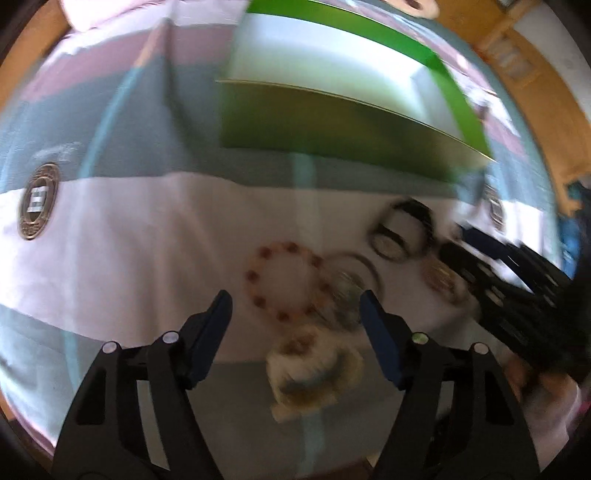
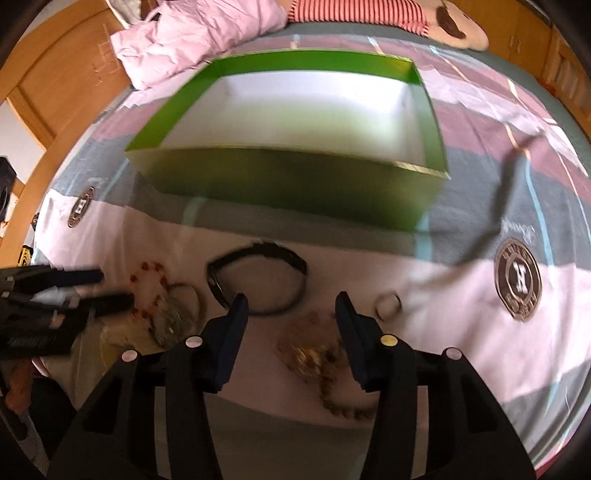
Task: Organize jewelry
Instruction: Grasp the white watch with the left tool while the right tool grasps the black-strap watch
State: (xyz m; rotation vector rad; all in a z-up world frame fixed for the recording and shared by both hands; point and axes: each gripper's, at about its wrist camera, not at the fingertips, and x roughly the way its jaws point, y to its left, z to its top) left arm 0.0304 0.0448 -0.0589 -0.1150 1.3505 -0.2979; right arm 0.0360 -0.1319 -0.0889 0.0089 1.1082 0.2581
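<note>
Several pieces of jewelry lie on a striped bedspread in front of a green box (image 2: 295,177) with a white inside. My left gripper (image 1: 294,297) is open, pointing down over a red bead bracelet (image 1: 284,284); its pads do not touch it. A blurred cream and gold piece (image 1: 314,369) lies just below. My right gripper (image 2: 291,297) is open above a gold bead chain (image 2: 314,354), with a black watch (image 2: 258,280) just beyond its left finger and a small ring (image 2: 388,304) to the right. The left gripper (image 2: 114,287) shows at the left edge of the right wrist view.
The bedspread carries round brown emblems (image 2: 517,284) (image 1: 37,203). A pink quilt (image 2: 192,33) and a striped plush toy (image 2: 369,14) lie behind the box. A wooden bed frame (image 2: 55,110) runs along the left. The left wrist view is motion-blurred.
</note>
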